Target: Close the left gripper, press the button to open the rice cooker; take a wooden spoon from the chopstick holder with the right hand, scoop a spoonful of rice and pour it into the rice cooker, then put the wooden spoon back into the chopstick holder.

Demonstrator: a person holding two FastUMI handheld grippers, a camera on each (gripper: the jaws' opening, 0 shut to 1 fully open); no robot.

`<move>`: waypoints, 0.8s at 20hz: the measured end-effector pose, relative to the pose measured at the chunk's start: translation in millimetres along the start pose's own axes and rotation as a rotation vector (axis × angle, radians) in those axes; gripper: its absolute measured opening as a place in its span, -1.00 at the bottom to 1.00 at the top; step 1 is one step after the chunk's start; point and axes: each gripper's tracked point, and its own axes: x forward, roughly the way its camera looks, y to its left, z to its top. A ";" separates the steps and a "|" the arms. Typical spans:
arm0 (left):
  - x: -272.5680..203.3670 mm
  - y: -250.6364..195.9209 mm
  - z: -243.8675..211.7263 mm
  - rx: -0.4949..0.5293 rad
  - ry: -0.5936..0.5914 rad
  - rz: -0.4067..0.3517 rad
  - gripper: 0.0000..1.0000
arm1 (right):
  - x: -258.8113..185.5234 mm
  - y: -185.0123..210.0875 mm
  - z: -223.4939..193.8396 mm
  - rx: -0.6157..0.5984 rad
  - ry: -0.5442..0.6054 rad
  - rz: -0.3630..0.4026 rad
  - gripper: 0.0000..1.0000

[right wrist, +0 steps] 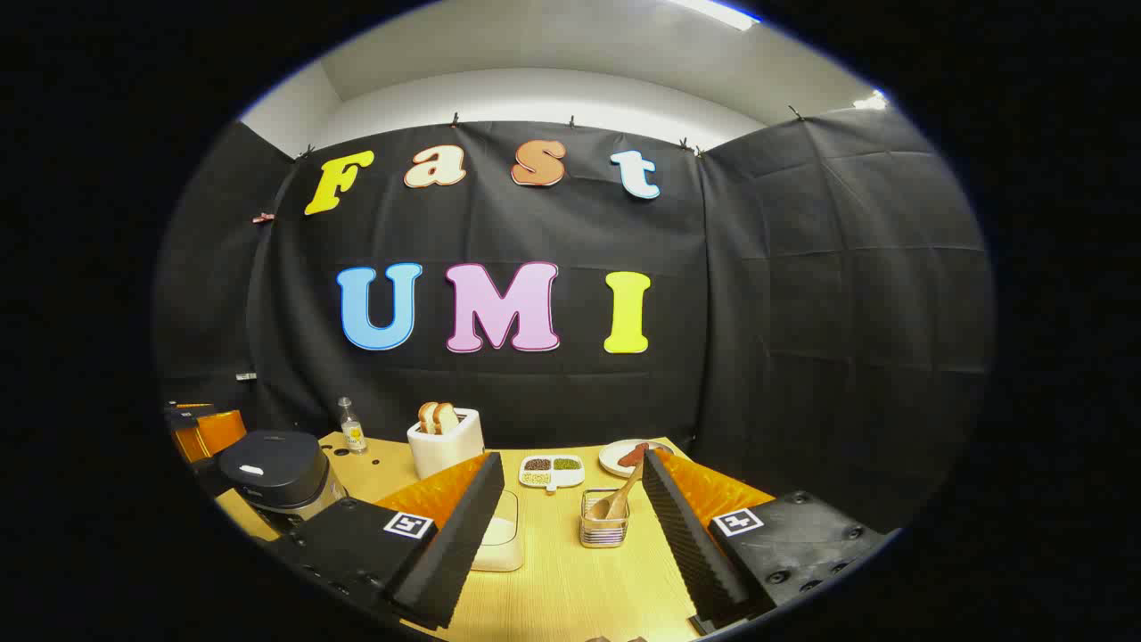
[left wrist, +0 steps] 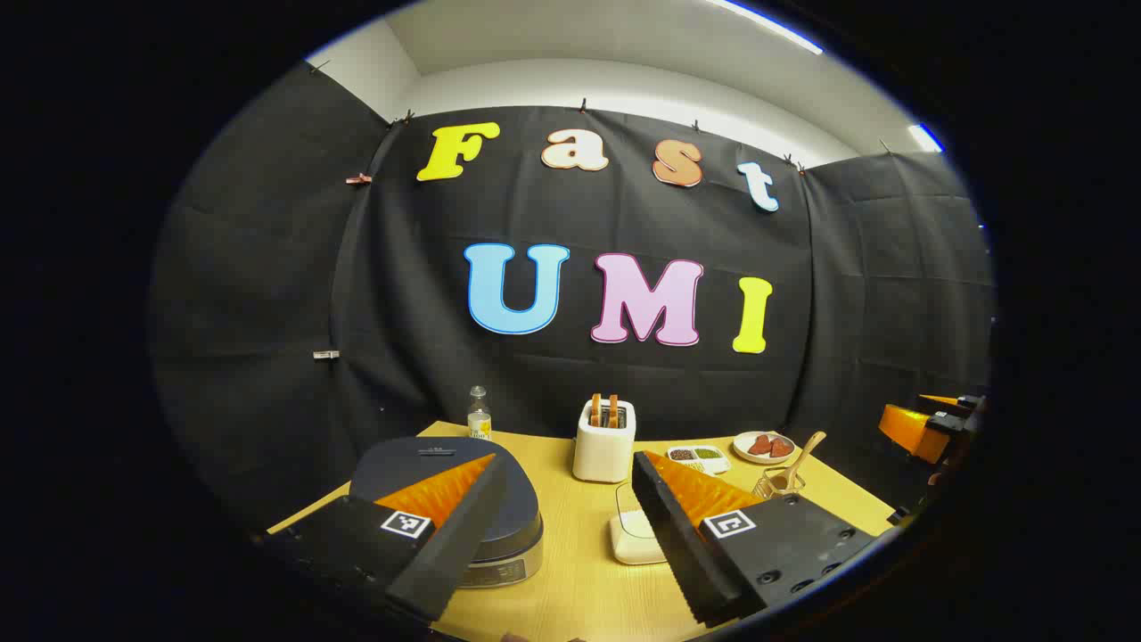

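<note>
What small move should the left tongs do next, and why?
Probably shut the left tongs first: their fingers stand wide apart, and the rice cooker below has its lid down. Shut fingers could then press its button. The wooden spoon sits in the chopstick holder.

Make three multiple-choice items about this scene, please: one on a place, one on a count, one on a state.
1. Where is the wooden spoon?
A. In the chopstick holder
B. On the plate
C. In the right gripper

2. How many bread slices stand in the toaster?
A. One
B. Two
C. Four

3. How is the rice cooker lid?
A. Open
B. Taken off
C. Closed

Answers:
1. A, its bowl sits inside the holder, handle leaning out.
2. B, two slices stick up from the slots.
3. C, the dark lid lies flat on the cooker in both views.
</note>
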 end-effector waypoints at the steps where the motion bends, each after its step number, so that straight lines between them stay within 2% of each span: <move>1: 0.6 0.5 1.0 0.003 -0.002 -0.003 0.90 | 0.9 0.7 0.0 0.004 -0.002 -0.001 0.95; 4: 1.0 0.3 -0.7 0.011 -0.006 -0.020 0.90 | -0.3 2.6 1.6 0.019 -0.009 -0.006 0.95; 16: -7.2 21.5 -3.3 0.009 -0.003 0.006 0.90 | -2.7 18.5 -1.3 0.033 -0.007 0.002 0.95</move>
